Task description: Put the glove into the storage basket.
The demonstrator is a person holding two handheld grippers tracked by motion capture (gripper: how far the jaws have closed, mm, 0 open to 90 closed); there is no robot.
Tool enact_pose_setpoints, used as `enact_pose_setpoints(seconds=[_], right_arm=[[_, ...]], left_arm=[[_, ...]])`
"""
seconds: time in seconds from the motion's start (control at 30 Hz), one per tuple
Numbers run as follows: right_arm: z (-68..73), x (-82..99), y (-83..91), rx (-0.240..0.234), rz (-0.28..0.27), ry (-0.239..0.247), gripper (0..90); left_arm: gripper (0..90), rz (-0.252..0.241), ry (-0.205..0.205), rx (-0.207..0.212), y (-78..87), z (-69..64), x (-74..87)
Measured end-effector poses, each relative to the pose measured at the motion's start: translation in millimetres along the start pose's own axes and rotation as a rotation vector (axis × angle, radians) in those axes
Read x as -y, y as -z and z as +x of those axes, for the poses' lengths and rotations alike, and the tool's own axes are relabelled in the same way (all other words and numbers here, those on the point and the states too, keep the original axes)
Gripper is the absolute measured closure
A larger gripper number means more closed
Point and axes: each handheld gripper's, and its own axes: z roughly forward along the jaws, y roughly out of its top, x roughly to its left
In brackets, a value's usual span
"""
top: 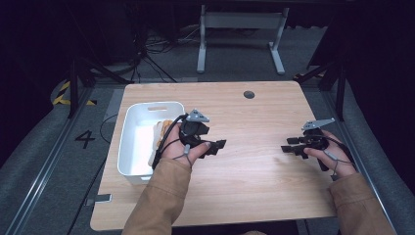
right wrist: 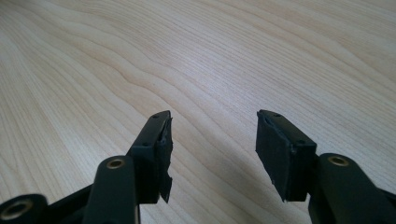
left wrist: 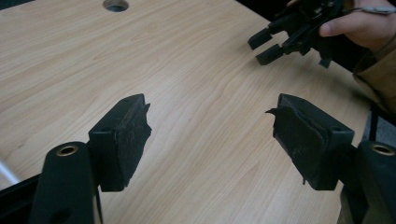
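My left gripper is held over the wooden table, just right of a white bin, and its jaws point to the right. In the left gripper view it stands open over bare wood with nothing between the pads. My right gripper hovers near the table's right side with its jaws pointing left toward the other one. Its jaws are open too, over bare wood. The left gripper view also takes in the right gripper at the upper right, held by a hand.
The white bin holds some tan and orange things, partly hidden behind the left hand. A round cable hole sits near the table's far edge. Bare wood lies between the two grippers. Beyond the table stand a desk frame and dark floor.
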Motion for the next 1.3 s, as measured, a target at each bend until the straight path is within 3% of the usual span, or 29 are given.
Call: enact_pose_setpoints(seconds=[0.47,0.7,0.83,1.1,1.2,1.3], right_arm=[[1.0,0.0,-1.2,-0.005,0.006,0.001,47.0],[1.7,-0.1,-1.9,-0.008,0.011,0.003,47.0],[1.3,0.1,-2.3,-0.006,0.011,0.0,47.0],[1.8,0.6,-4.8,-0.009,0.018,0.002,47.0],[1.5,1.1,-5.4,-0.011,0.023,0.001,47.0],[1.8,1.4,-6.6,-0.012,0.027,0.003,47.0]], left_arm=[[26.1,-0.048,-0.058,0.03,-23.2,-16.7,24.6],[26.5,-0.018,-0.064,0.046,-47.2,-19.3,40.0],[27.0,-0.033,-0.053,0.056,-58.2,-19.8,50.1],[26.2,0.011,-0.085,0.06,-78.2,-25.2,70.3],[27.3,-0.006,-0.092,0.04,-83.9,-27.8,76.2],[27.2,-0.005,-0.089,0.057,-91.4,-29.9,81.2]])
